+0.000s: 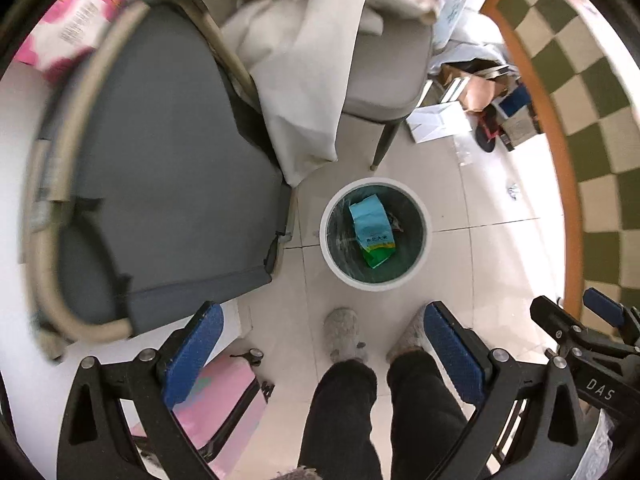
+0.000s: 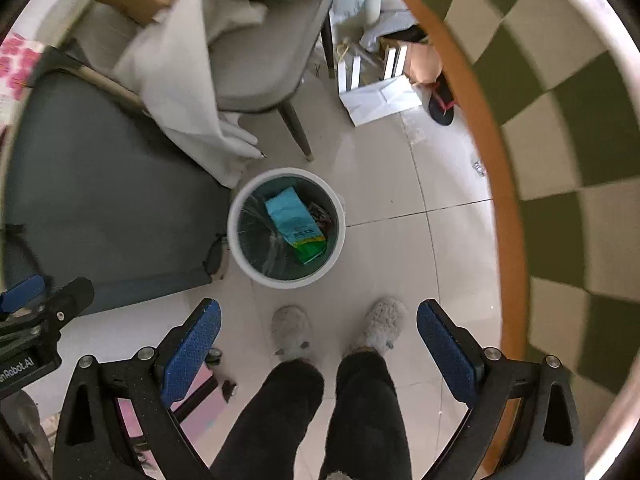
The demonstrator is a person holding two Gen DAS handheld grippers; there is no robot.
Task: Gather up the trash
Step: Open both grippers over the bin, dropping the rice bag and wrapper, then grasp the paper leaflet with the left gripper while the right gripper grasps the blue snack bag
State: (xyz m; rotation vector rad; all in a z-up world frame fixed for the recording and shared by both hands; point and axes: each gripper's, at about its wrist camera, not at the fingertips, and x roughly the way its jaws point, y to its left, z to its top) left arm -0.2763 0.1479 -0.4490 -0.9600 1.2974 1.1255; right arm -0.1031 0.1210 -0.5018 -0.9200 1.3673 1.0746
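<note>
A white round trash bin point(image 1: 416, 264) with a dark liner stands on the tiled floor; it also shows in the right wrist view point(image 2: 240, 256). A blue and green packet point(image 1: 372, 230) lies inside it, also seen in the right wrist view point(image 2: 298, 224). My left gripper point(image 1: 322, 320) is open and empty, held high above the floor, nearer me than the bin. My right gripper point(image 2: 318, 318) is open and empty at a similar height. The right gripper's body point(image 1: 592, 344) shows at the left view's right edge.
A grey cushioned chair point(image 1: 168, 168) stands left of the bin. A beige chair point(image 2: 256, 72) draped with white cloth is behind it. A round table with checkered cloth point(image 2: 560, 128) is on the right. Boxes and papers point(image 2: 380, 96) litter the floor behind. The person's slippered feet point(image 2: 340, 332) stand below.
</note>
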